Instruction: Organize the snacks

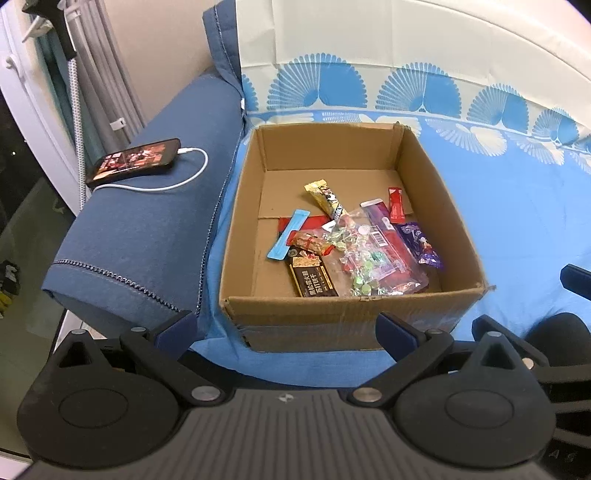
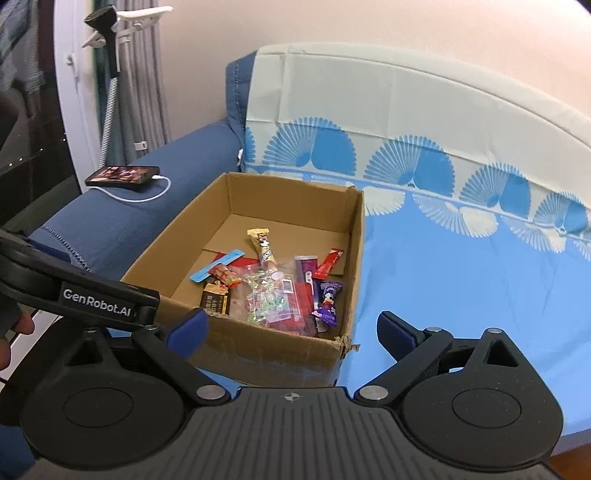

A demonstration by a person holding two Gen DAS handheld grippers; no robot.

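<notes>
Several glossy crinkled snack packets (image 1: 354,243) in corrugated cardboard box (image 1: 439,206).

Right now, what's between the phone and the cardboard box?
Only the blue sofa armrest and the white charging cable plugged into the phone; nothing else sits before the cardboard box. The left wrist view shows it best.

A blue fabric sofa (image 1: 147,229) fills the scene, its seat and backrest draped with a light blue cloth (image 1: 498,192) printed with fan shapes. A phone (image 1: 135,161) with a lit screen lies on the sofa's armrest, a white cable (image 1: 177,181) plugged into it. Behind is a plain beige wall (image 2: 332,26), with grey curtains (image 2: 142,74) and a white-framed dark window (image 2: 33,147) at the left
</notes>
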